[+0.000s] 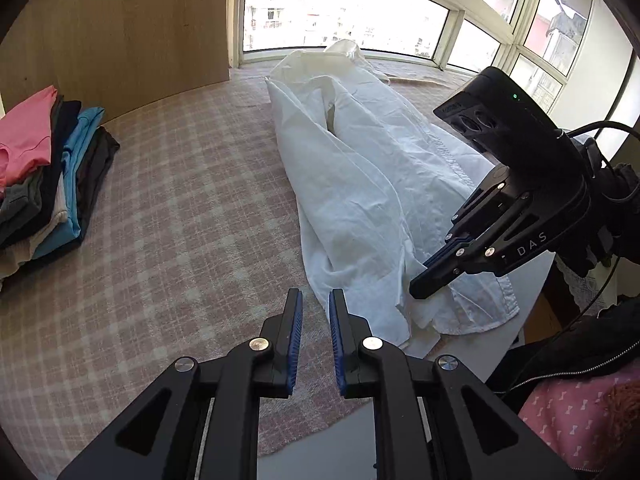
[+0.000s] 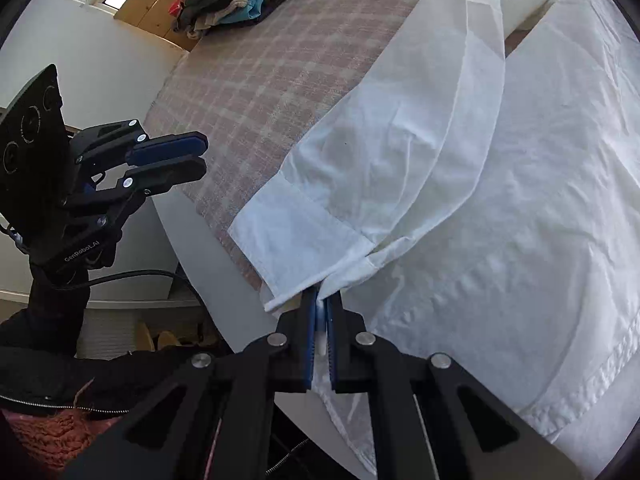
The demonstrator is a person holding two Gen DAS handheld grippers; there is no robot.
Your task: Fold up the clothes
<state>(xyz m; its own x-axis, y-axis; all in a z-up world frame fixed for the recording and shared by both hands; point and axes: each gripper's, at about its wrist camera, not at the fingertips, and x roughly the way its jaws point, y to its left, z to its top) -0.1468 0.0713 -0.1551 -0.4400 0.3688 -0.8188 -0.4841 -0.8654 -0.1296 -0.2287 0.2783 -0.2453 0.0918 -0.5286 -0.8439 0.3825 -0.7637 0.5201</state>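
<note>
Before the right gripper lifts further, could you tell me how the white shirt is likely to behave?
The white shirt will probably be floppy: it lies creased and draped. It looks thin and light, almost see-through at the sleeve. Held only at the edge by the right gripper, most would likely sag and trail.

Both wrist views look closely along fingers [image 1: 294,332], sharing the shirt [image 1: 360,184].

A pink-and-grey checked cloth [image 1: 168,216] covers the surface. Behind it stands a light wooden panel [image 1: 120,28], and beside that a wide bay window [image 1: 344,12] with pale frames lets in bright daylight, buildings showing faintly outside through the glass.
</note>
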